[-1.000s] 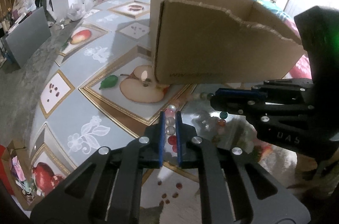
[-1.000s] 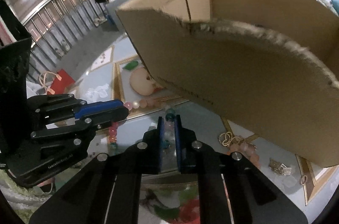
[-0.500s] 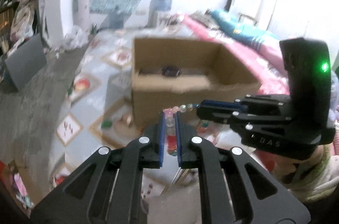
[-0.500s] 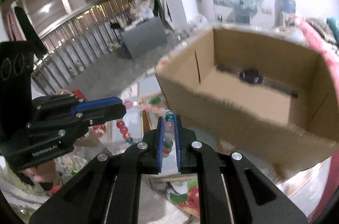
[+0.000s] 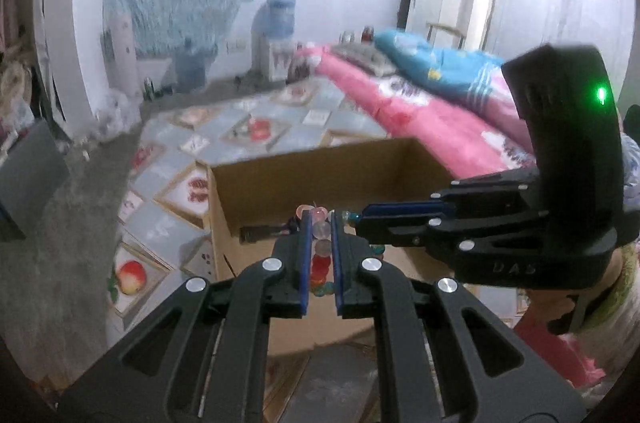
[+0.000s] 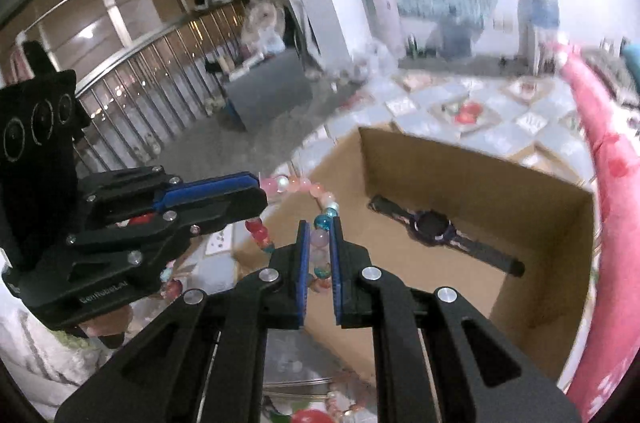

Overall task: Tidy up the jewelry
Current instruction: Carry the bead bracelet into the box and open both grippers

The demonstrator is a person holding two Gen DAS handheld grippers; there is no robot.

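A string of pink, red, teal and clear beads, the bead necklace point(image 6: 304, 185), hangs between my two grippers above the near rim of an open cardboard box point(image 6: 472, 179). My left gripper point(image 5: 319, 223) is shut on one part of the necklace point(image 5: 320, 235). My right gripper point(image 6: 319, 229) is shut on another part; it also shows in the left wrist view point(image 5: 366, 217). The left gripper shows in the right wrist view point(image 6: 262, 189). A dark wristwatch point(image 6: 434, 227) lies on the box floor. The box point(image 5: 320, 163) is below and ahead of both grippers.
More beaded jewelry point(image 6: 344, 387) lies on the fruit-patterned mat point(image 5: 256, 127) in front of the box. A pink and blue bed point(image 5: 420, 103) runs along the right. Grey floor point(image 5: 60, 243) and a railing point(image 6: 160, 71) lie to the left.
Both grippers have lifted the necklace from the mat up above the box rim. The box interior and the watch have come into view.
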